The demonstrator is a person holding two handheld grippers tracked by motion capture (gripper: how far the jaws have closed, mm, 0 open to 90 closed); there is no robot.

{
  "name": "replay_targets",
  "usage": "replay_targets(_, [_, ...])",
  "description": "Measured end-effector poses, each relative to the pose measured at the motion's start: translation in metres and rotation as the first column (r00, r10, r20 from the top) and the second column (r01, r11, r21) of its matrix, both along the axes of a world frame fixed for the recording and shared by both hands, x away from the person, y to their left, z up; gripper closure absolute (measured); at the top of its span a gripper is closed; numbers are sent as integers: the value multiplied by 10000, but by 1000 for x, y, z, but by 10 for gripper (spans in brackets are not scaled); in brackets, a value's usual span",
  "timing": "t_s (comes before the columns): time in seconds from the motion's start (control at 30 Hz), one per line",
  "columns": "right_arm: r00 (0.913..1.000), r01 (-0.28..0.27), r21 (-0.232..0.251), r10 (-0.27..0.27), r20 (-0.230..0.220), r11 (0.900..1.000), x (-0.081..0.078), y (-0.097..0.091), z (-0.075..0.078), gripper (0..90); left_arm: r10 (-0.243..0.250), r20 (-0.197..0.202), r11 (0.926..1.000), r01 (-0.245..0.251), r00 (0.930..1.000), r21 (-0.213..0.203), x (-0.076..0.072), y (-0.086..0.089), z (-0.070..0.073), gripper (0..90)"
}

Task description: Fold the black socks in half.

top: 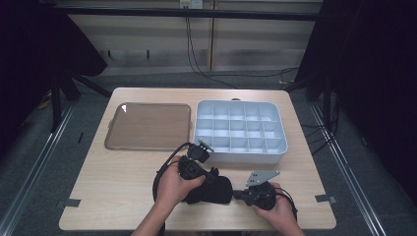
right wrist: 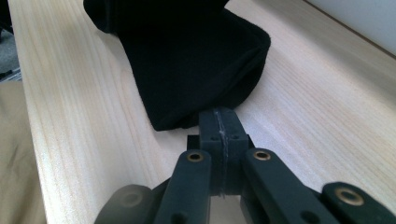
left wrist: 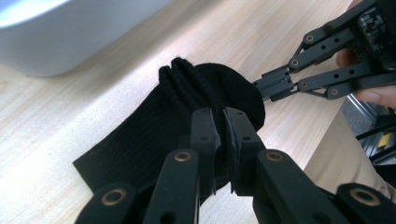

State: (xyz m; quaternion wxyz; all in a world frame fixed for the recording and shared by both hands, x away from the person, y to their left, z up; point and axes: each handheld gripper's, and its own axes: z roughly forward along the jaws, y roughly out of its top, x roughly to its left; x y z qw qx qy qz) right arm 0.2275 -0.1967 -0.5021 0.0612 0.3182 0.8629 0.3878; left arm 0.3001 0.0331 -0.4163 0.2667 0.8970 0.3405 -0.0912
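Note:
A black sock (top: pixel 211 189) lies folded near the front edge of the wooden table (top: pixel 113 182). My left gripper (top: pixel 212 178) comes at it from the left. In the left gripper view its jaws (left wrist: pixel 219 114) are shut on a raised fold of the sock (left wrist: pixel 140 140). My right gripper (top: pixel 235 194) reaches in from the right, held low and level. In the right gripper view its jaws (right wrist: pixel 218 114) are pressed together at the near edge of the sock (right wrist: pixel 187 60) and seem to pinch it. The left gripper view shows the right gripper (left wrist: pixel 261 86) meeting the sock's end.
A white box with several compartments (top: pixel 236 157) stands just behind the grippers, with its wall close to the left gripper (left wrist: pixel 56 37). A brown flat tray (top: pixel 147 125) lies at the back left. The table's front edge runs right below both hands.

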Motion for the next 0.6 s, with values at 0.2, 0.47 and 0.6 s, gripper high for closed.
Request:
replay_targets(0.2, [10000,-2,-36,2,-7,10000,0,1,0,900,-55,-121,10000,56,9999,66,0,-5,-4,829])
replay_targets(0.47, [10000,-37,-69,38,37,10000,0,2,0,900,-447,-94,9987,449,9990,237,-1,-14,-9,829])
replay_targets(0.6, [10000,-63,-67,64,66,10000,0,2,0,900,-444,-168,9986,448,9989,286,-1,-19,-12,827])
